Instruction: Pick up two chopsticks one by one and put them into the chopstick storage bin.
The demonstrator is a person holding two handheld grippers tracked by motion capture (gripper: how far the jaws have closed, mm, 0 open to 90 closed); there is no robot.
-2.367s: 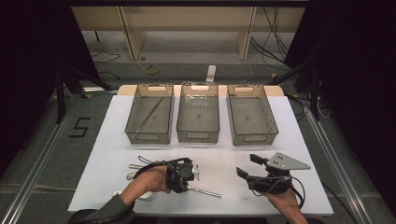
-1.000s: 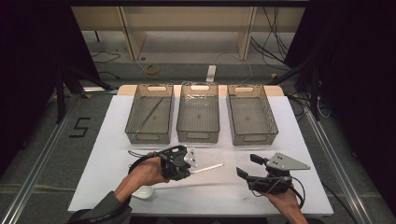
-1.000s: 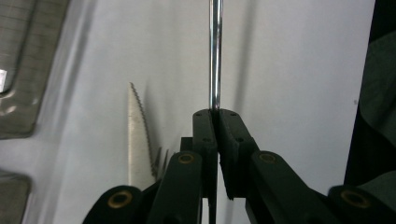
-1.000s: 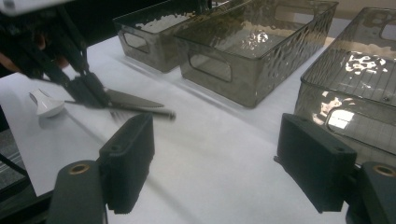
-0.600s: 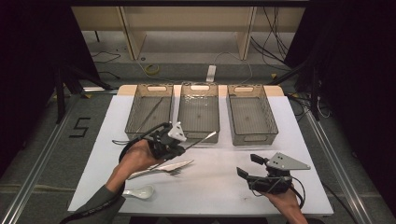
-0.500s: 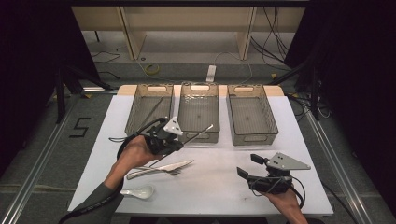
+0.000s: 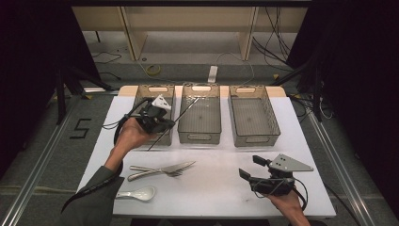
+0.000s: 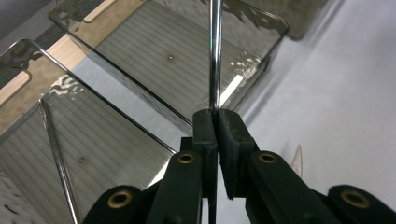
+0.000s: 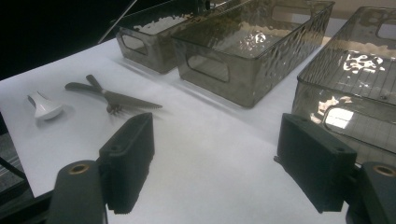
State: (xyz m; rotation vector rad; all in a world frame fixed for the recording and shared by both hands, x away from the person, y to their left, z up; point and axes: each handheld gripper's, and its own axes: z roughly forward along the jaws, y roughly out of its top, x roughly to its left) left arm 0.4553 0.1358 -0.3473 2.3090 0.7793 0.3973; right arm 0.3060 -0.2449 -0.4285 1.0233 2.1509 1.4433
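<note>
While our left gripper [image 7: 157, 123] pinches the thin shiny metal stick [image 8: 215, 56] tight, we see its long end pointing over the middle clear plastic bin [image 7: 200, 134].

In the left gripper view, the metal rod [image 8: 215, 56] runs off the frame at 12 o'clock, hiding its far end. In the high view, the fork [image 7: 155, 173] lies partly under the knife [image 7: 164, 168]. The right hand [image 7: 289, 207] is cut off at 6 o'clock.
</note>
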